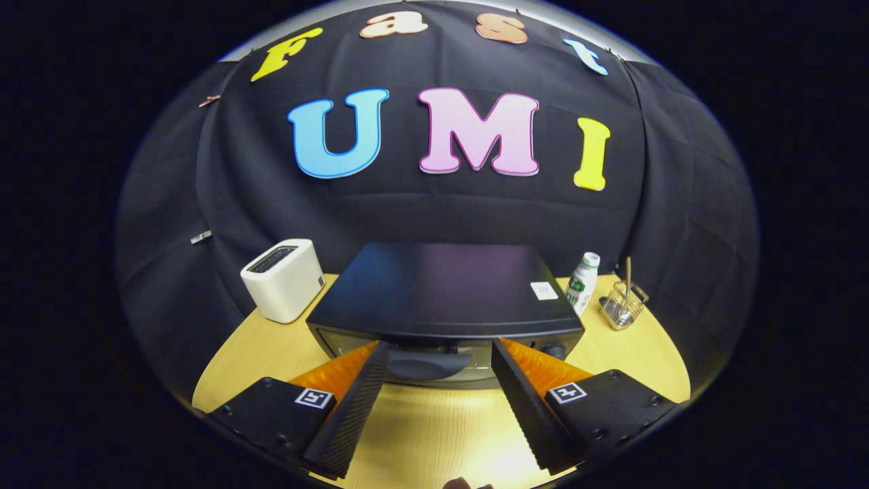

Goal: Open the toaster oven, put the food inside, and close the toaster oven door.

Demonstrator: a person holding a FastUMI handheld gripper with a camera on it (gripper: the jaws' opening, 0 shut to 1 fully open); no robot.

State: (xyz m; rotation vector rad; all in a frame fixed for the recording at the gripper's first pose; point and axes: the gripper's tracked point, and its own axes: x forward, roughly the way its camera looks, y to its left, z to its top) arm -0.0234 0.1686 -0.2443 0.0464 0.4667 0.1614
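Note:
A black toaster oven (441, 288) stands on the wooden table (271, 353), seen from above its top. Its front face shows just under the top edge, with a dark curved door handle (428, 365) and a round knob (555, 350) at the right. The door stands closed. My gripper (440, 348) is open, held above the table with its fingertips on either side of the handle, close to the oven's front. Nothing is between the fingers (353, 407). No food is visible.
A white slot toaster (283, 278) sits left of the oven. To the oven's right stand a small white bottle with a green label (582, 282) and a wire holder with a stick in it (623, 302). Bare wooden tabletop lies below the fingers.

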